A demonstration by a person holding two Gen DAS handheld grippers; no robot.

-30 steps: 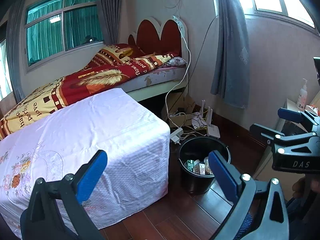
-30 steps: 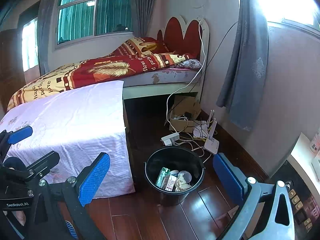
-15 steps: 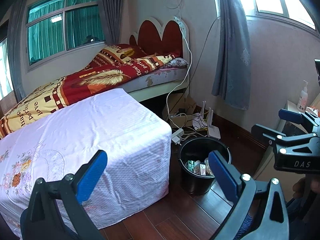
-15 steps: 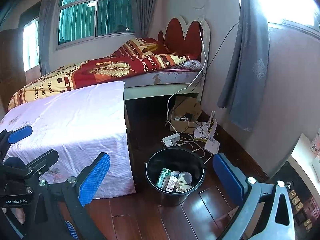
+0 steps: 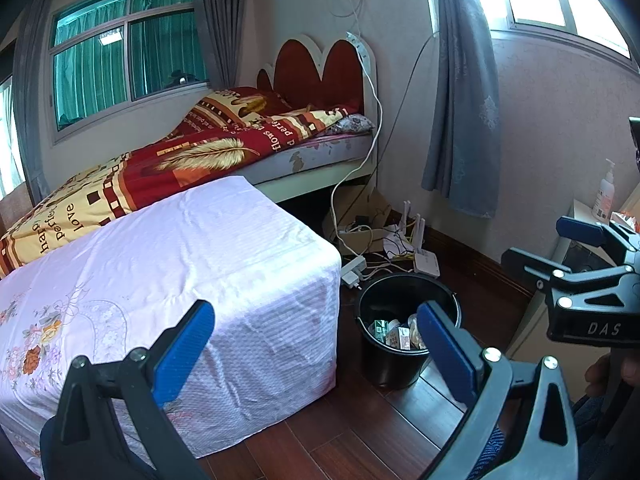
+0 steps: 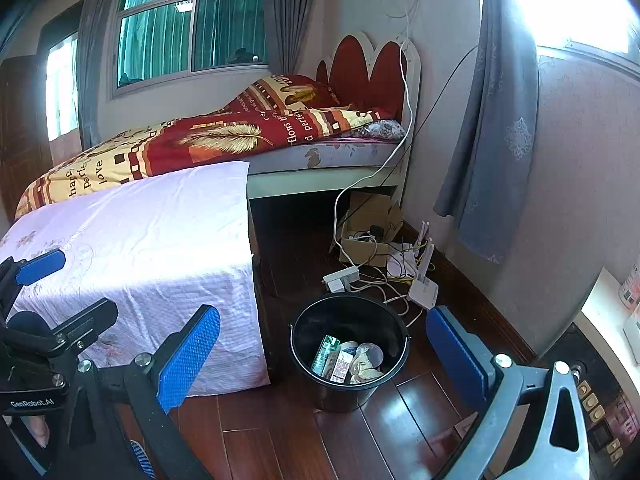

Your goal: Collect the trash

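Change: almost nothing shifts against the earlier views; both grippers hover where they were, the room framed as before.
Left gripper (image 5: 314, 350): jaws spread wide, nothing between the blue pads, held high over the corner of the pink-sheeted low bed (image 5: 192, 264).
Right gripper (image 6: 322, 354): also gaping and empty, aimed down so the black bucket (image 6: 349, 390) sits between its fingers in view.
Trash: a green carton, a small printed box, round lids and crumpled paper (image 6: 348, 358) lie at the bucket's bottom; likely the collecting is largely done.
Bucket placement: upright on the wood floor just beside the bed's corner, probably so it is reachable from the aisle.
Edges: draped sheet on one side, power strip (image 6: 340, 278), tangled cables and white router (image 6: 422, 290) just behind the rim.
Open room: bare floorboards in front of the bucket; the way straight down is clear.
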